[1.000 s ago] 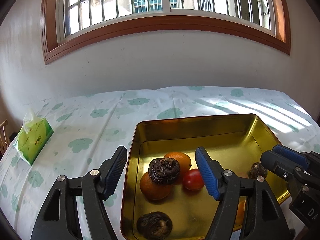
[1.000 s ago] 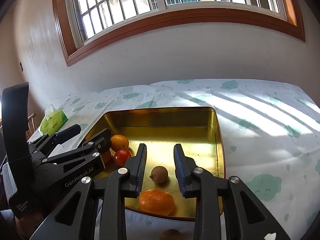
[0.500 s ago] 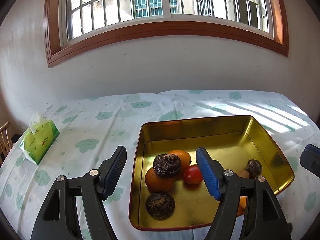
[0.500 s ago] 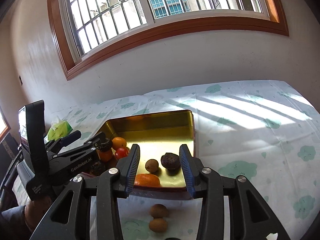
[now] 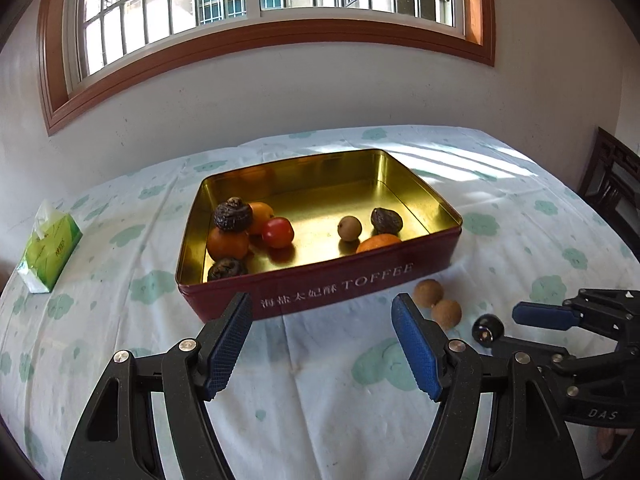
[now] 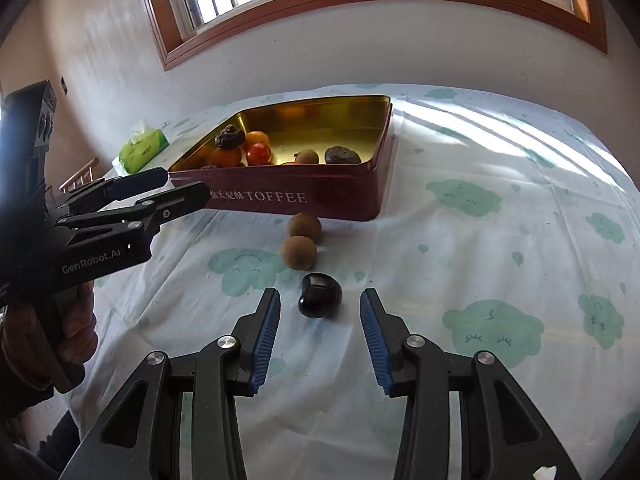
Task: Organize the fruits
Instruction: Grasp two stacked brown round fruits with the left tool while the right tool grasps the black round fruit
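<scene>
A red toffee tin [image 5: 340,286] with a gold inside stands on the table; it also shows in the right wrist view [image 6: 304,200]. It holds oranges [image 5: 227,243], a tomato [image 5: 277,232], dark wrinkled fruits [image 5: 233,214] and a small brown fruit [image 5: 349,228]. Two brown fruits [image 6: 300,240] and a shiny dark fruit [image 6: 320,295] lie on the cloth in front of the tin. My right gripper [image 6: 319,338] is open, just short of the dark fruit. My left gripper [image 5: 322,350] is open and empty, in front of the tin.
A green tissue pack [image 5: 50,246] lies at the far left of the table. A dark wooden chair [image 5: 612,188] stands at the right. The wall and window are behind the table. The table is covered with a white cloth with green clouds [image 6: 500,240].
Both grippers have pulled back from over the tin to the near side of the table. The right gripper has opened wider and now faces the dark fruit on the cloth.
</scene>
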Demonstrator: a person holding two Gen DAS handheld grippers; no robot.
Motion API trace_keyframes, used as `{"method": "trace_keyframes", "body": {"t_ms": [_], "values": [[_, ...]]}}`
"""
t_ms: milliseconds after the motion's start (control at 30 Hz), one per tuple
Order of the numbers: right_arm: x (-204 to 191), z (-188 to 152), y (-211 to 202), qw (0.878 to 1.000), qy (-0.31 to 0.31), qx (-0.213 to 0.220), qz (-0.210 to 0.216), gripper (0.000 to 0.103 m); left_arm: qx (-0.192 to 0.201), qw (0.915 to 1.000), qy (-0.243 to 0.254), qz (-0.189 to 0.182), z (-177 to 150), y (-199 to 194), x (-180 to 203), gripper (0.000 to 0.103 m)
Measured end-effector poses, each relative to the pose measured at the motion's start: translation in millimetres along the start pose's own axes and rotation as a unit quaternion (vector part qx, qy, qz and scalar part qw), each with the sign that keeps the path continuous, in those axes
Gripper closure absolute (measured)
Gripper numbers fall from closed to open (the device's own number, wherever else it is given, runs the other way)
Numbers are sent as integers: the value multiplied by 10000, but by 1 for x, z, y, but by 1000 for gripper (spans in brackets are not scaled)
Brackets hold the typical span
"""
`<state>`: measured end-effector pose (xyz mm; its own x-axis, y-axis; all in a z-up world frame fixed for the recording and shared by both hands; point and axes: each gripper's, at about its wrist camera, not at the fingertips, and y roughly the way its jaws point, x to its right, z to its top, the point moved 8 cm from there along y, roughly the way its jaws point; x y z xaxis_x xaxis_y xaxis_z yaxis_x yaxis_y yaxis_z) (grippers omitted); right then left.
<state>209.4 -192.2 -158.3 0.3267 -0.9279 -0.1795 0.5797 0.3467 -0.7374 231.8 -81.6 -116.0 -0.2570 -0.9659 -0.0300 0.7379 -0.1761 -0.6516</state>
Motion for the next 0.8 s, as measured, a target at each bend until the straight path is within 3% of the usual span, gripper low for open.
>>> {"method": "trace_keyframes", "body": {"t_ms": [67, 133, 267, 367, 467, 667, 733, 767, 800], "values": [[2, 0, 13, 9998, -17, -183, -37, 65, -106, 9999, -22, -103, -5, -2, 5, 31], [4, 0, 18, 9997, -28, -248, -45, 80, -156, 9996, -44, -209, -6, -5, 10, 31], [22, 0, -4, 9994, 238, 147, -203, 80, -232, 9980, -183, -563, 2, -5, 25, 31], [52, -4, -19, 9958, 770, 333, -377, 80, -509, 9956, -190, -766, 2, 10, 45, 31], [70, -6, -25, 9921, 1112, 422, -395, 80, -653, 9958, -134, -624, -1, 27, 61, 31], [68, -6, -22, 9928, 1079, 381, -340, 80, -906, 9952, -127, -334, -8, 58, 72, 31], [69, -6, -21, 9927, 1113, 359, -298, 80, -918, 9949, -151, -380, -9, 64, 75, 36], [70, -7, -21, 9924, 1146, 348, -287, 80, -936, 9947, -175, -396, -9, 66, 75, 42], [71, -7, -21, 9921, 1178, 339, -270, 80, -877, 9951, -185, -408, -8, 66, 75, 56]]}}
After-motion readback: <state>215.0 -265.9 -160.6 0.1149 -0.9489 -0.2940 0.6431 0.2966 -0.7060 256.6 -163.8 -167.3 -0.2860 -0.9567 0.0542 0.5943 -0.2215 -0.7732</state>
